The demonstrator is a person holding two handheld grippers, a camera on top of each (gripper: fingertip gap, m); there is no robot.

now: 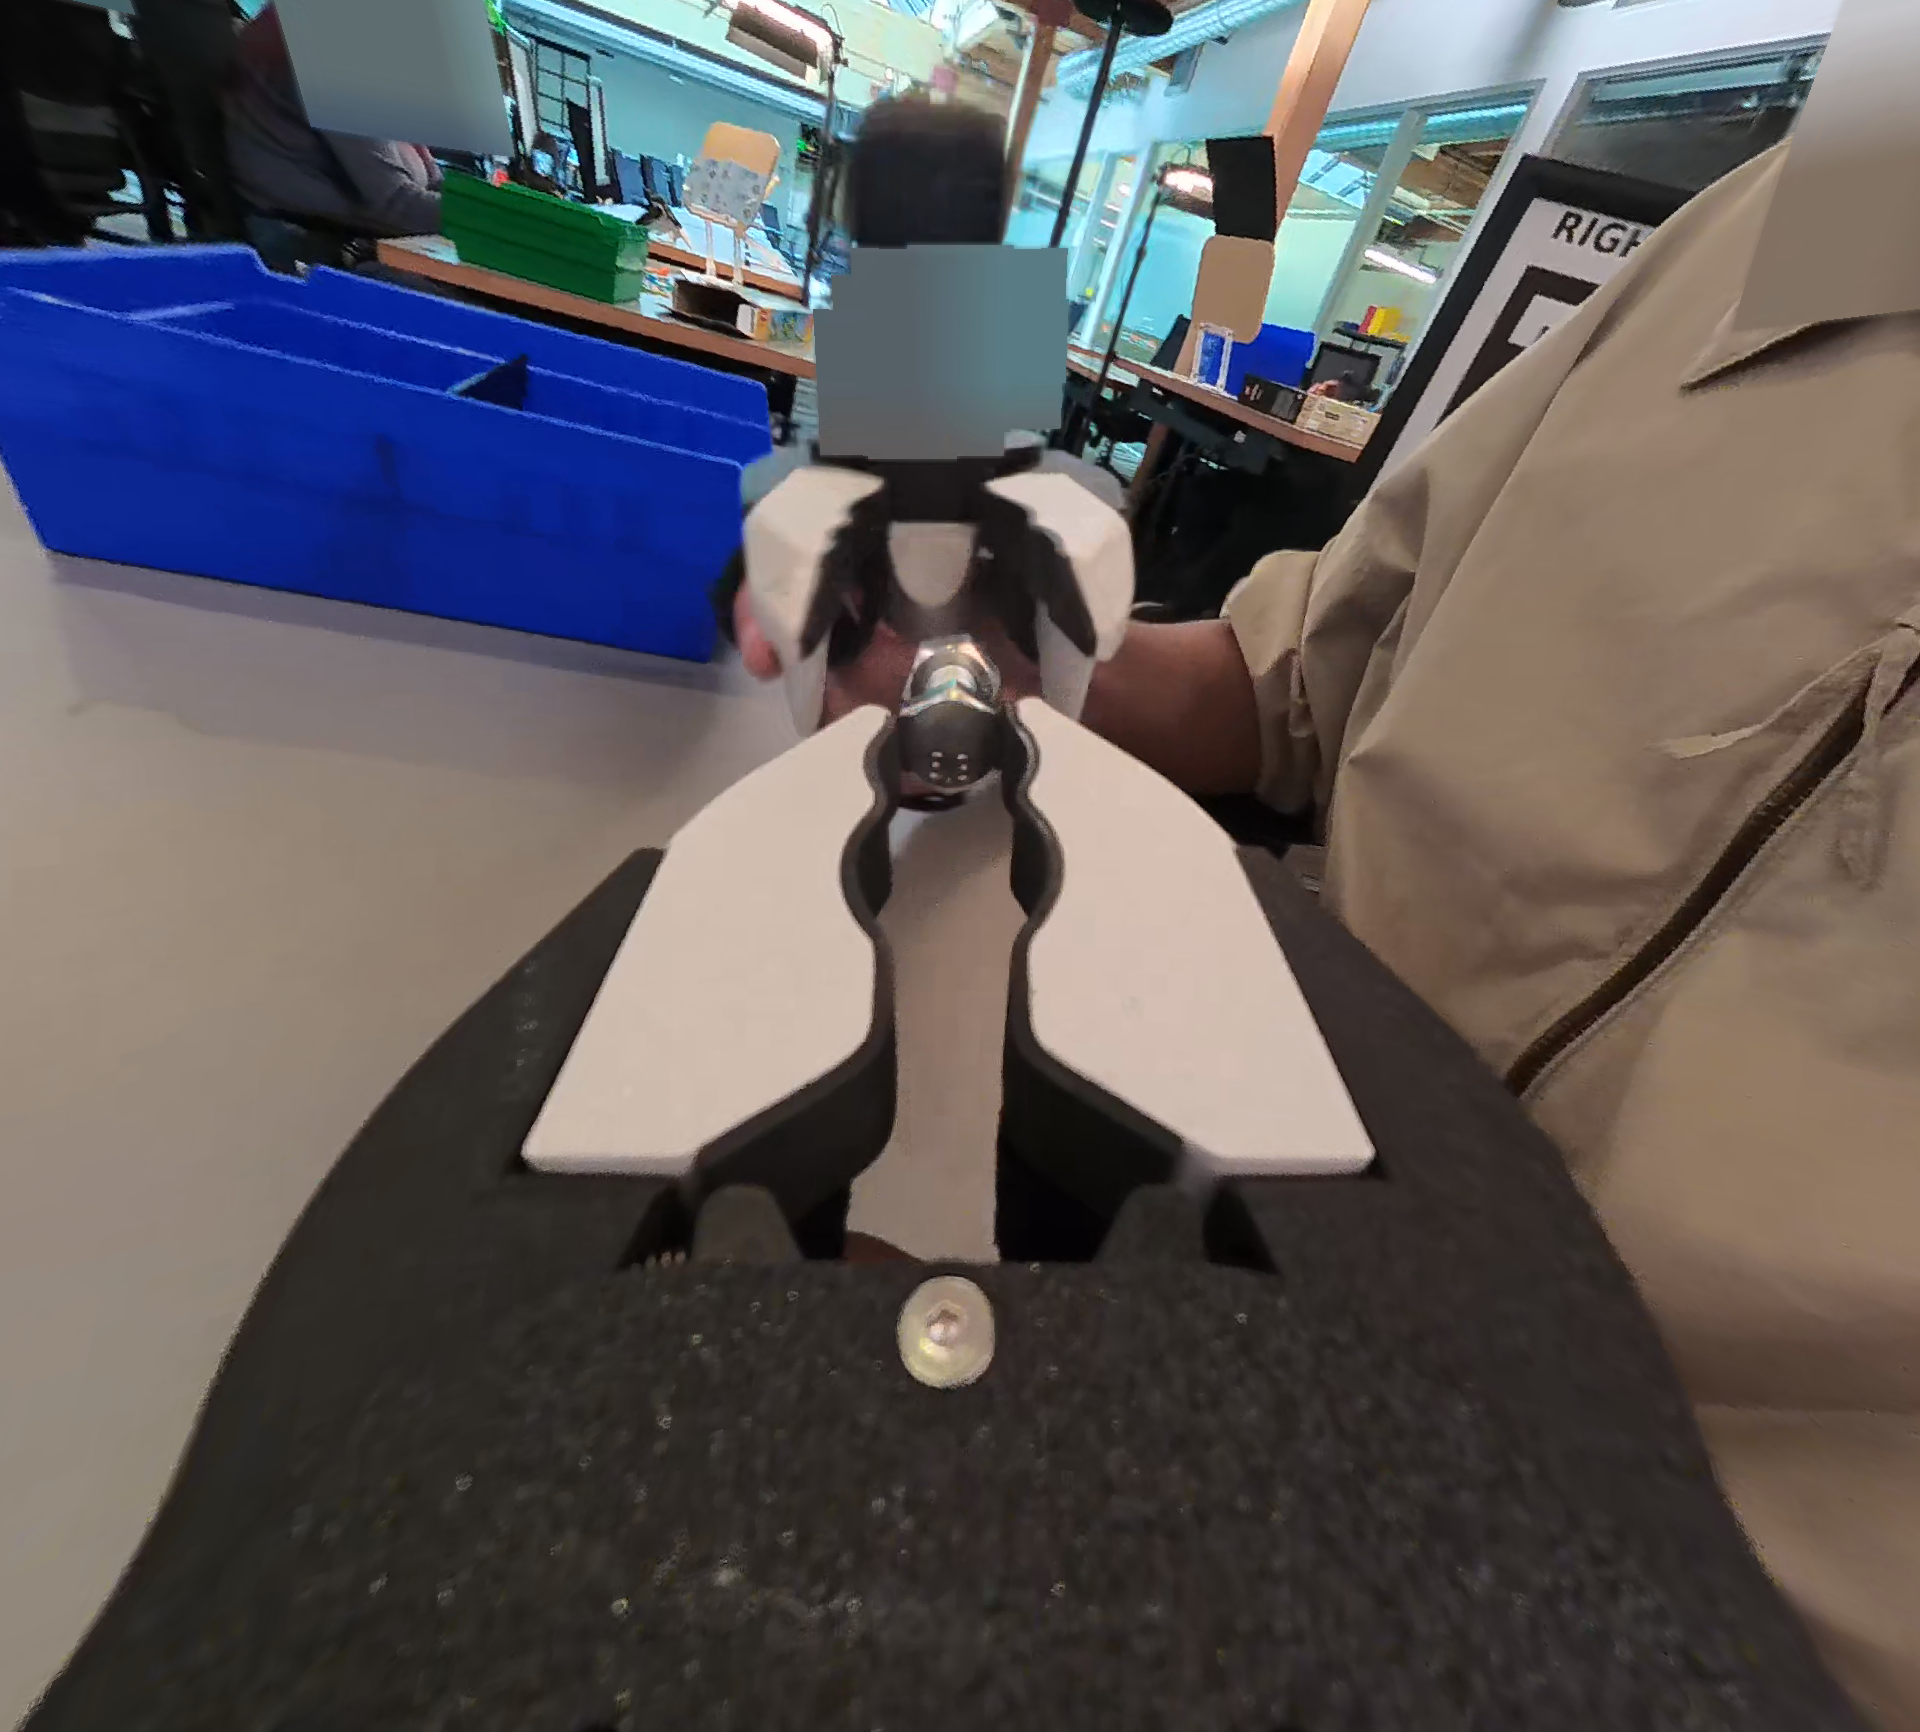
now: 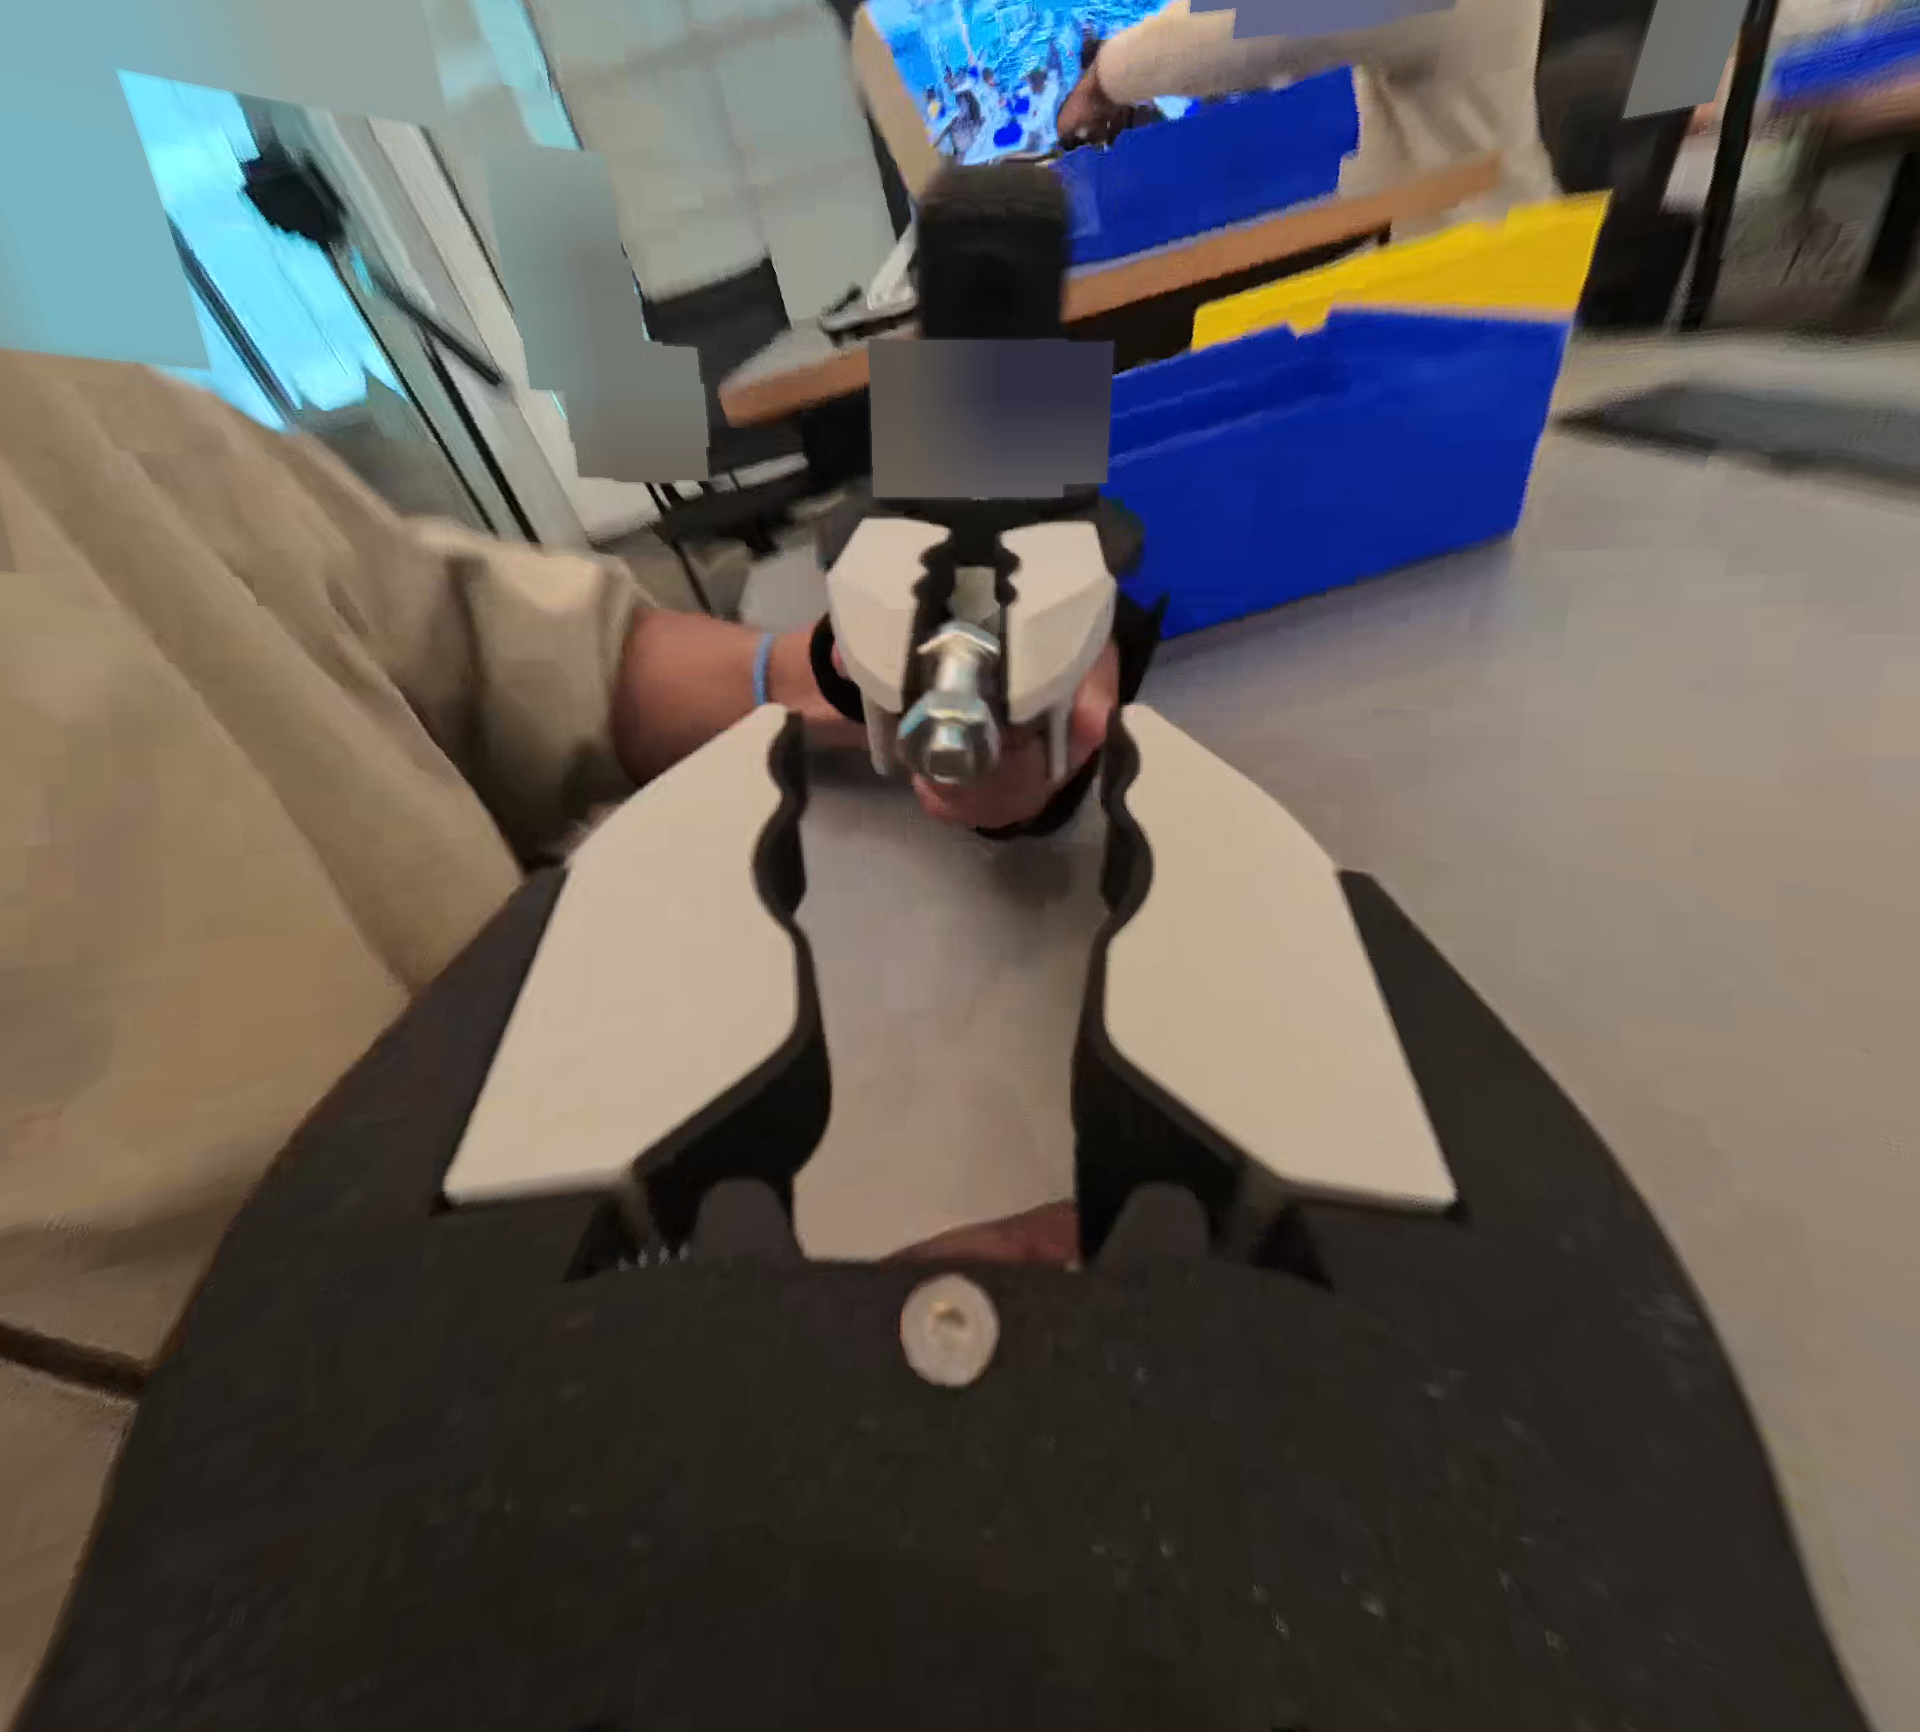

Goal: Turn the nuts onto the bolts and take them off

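Observation:
My left gripper (image 1: 943, 745) is shut on the head of a silver bolt (image 1: 938, 768) and holds it above the grey table. The shank points away, with a nut (image 1: 951, 680) threaded on it. My right gripper (image 1: 935, 576) faces it from beyond with its jaws apart. In the right wrist view the left gripper (image 2: 961, 643) holds the bolt (image 2: 951, 690) pointing at the camera. The nut (image 2: 945, 747) sits at the near end of the bolt. My right gripper (image 2: 954, 752) is open, with its fingertips on either side of the nut and not touching it.
A blue bin (image 1: 364, 456) stands on the grey table (image 1: 260, 851) at the left; it also shows in the right wrist view (image 2: 1330, 477), with a yellow bin (image 2: 1455, 269) behind it. The person's beige jacket (image 1: 1610, 643) is close on the right.

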